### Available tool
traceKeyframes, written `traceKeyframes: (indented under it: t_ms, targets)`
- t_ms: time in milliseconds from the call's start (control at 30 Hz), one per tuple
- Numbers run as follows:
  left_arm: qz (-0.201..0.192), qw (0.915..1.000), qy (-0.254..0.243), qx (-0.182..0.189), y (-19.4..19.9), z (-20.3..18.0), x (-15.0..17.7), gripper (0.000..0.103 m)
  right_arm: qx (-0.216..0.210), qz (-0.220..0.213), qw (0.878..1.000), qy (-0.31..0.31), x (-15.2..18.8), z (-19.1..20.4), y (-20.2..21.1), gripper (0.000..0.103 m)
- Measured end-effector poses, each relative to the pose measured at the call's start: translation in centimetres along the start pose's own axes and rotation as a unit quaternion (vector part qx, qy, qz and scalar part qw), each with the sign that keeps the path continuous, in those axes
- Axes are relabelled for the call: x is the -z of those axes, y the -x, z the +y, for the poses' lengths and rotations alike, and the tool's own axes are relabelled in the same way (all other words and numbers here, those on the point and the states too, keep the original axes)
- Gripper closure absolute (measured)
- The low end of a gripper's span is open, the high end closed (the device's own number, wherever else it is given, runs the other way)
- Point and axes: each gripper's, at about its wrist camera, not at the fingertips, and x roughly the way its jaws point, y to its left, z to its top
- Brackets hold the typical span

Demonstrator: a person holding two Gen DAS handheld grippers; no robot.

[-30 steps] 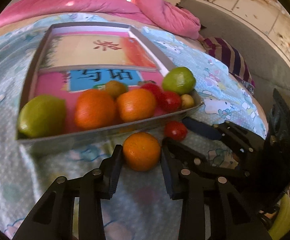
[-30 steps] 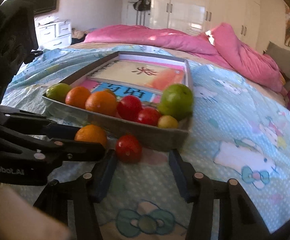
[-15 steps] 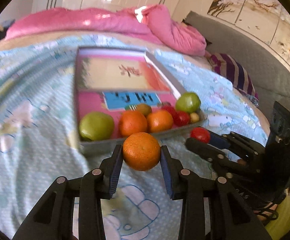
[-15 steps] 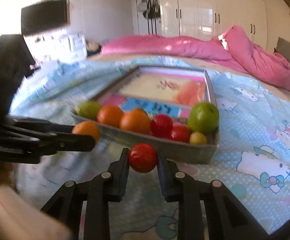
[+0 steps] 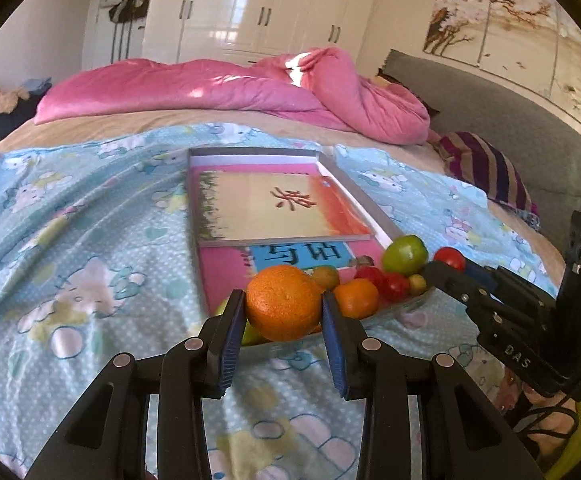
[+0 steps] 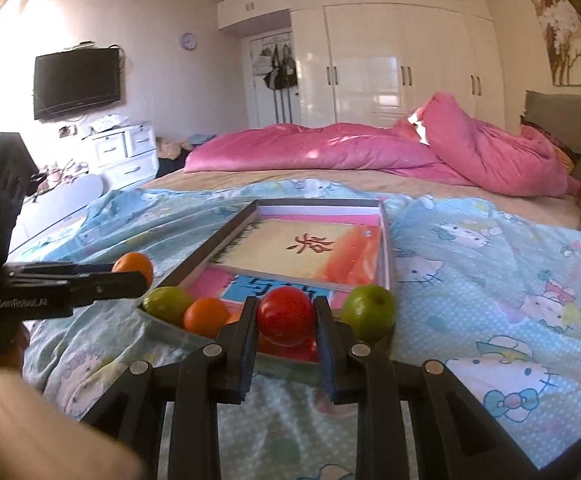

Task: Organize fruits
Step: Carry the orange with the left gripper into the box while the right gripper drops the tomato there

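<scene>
Left hand-held gripper gripping orange, tray holding fruit

A bedroom in warm daylight, brightest at the left edge of the right wrist view. White glossy wardrobe doors fill the back wall, with bags hanging on hooks at their left. On the left wall hang a dark television and a small round clock; below the television stands a white chest of drawers with clutter on top. The bed carries a light blue cartoon-print sheet, and a crumpled pink quilt lies across its far end. At the right, a grey padded headboard runs under a floral wall picture, with a striped pillow beside it.
</scene>
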Motion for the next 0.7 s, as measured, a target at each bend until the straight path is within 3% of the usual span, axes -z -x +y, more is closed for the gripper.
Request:
traceKeyframes:
  t_ms: [267,500,700]
  targets:
    - [0.012,0.999,-0.033,0.028,-2.2,-3.3,0.0,0.065,0.008,0.016,1.0,-0.006,0.2,-0.7,-1.0,0.076]
    - [0.035,0.9984,-0.041,0.016,-3.8,-3.8,0.4,0.065,0.013,0.035,0.999,-0.004,0.7,-0.8,-2.0,0.076]
    - [0.031,0.9984,-0.047,0.002,-3.9,-3.6,0.4,0.065,0.013,0.04,0.999,0.001,0.9,-0.6,-2.3,0.076]
